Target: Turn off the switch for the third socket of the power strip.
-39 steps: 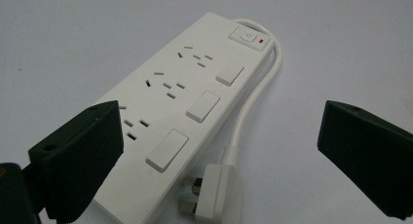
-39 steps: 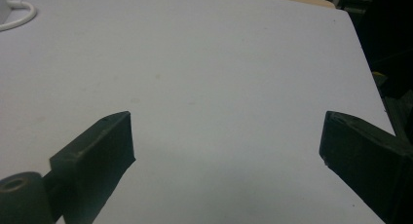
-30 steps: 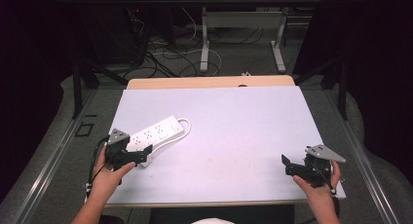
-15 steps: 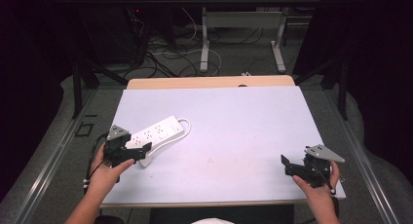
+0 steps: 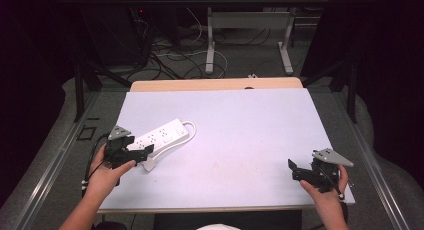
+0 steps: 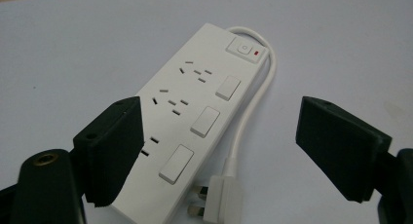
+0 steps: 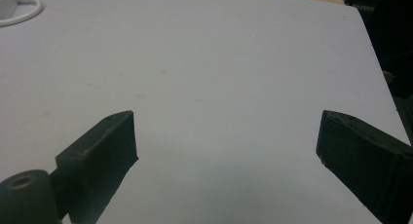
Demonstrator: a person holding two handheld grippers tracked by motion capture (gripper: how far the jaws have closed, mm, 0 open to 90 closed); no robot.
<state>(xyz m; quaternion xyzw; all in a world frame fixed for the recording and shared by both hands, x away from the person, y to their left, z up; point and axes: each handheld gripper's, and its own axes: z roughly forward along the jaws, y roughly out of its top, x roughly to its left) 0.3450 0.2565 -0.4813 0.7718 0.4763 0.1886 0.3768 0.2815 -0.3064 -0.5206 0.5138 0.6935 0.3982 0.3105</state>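
The left gripper (image 5: 142, 152) is held at the near left part of the table (image 5: 240, 125), with its jaws spread wide and nothing clamped between them. In the left gripper view, the near end of the white power strip (image 6: 187, 121) is seen to lie between the two jaws, one jaw overlapping its edge and the other standing apart beyond the cord; whether either jaw touches the strip cannot be told. The power strip (image 5: 161, 136) is laid flat and slantwise on the left part of the table, with its switch end pointed away from the person. Its white cord (image 6: 253, 97) is looped from the switch end back along one side, and its plug (image 6: 219, 202) is laid just beside the near end of the strip. The middle of the table is bare. The right gripper (image 5: 296, 171) is held at the near right corner, well apart from the strip; its jaws are also wide open and nothing is gripped, as is confirmed in the right gripper view.
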